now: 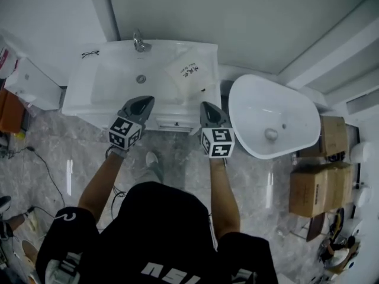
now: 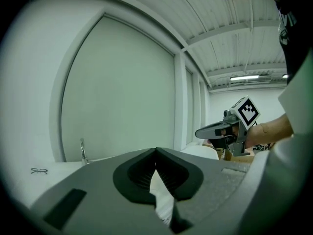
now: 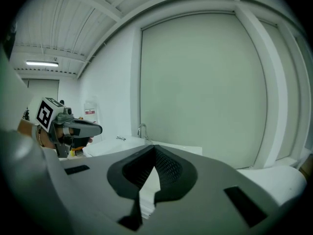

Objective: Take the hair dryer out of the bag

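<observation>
White bag (image 1: pixel 190 74), marked with dark print, is seen lying on the right part of the washbasin (image 1: pixel 112 81), in the upper middle of the head view. Whether the hair dryer is inside cannot be told. The left gripper (image 1: pixel 142 103) and right gripper (image 1: pixel 209 111) are held at the basin's front edge, below the bag. Both pairs of jaws are pressed together, and nothing is gripped.

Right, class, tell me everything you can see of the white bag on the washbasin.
The bag is white and soft-looking, with small dark print on top. It lies askew on the right side of the white washbasin. The left gripper and right gripper, both shut, hang short of it and do not touch it. What it holds does not show.
</observation>
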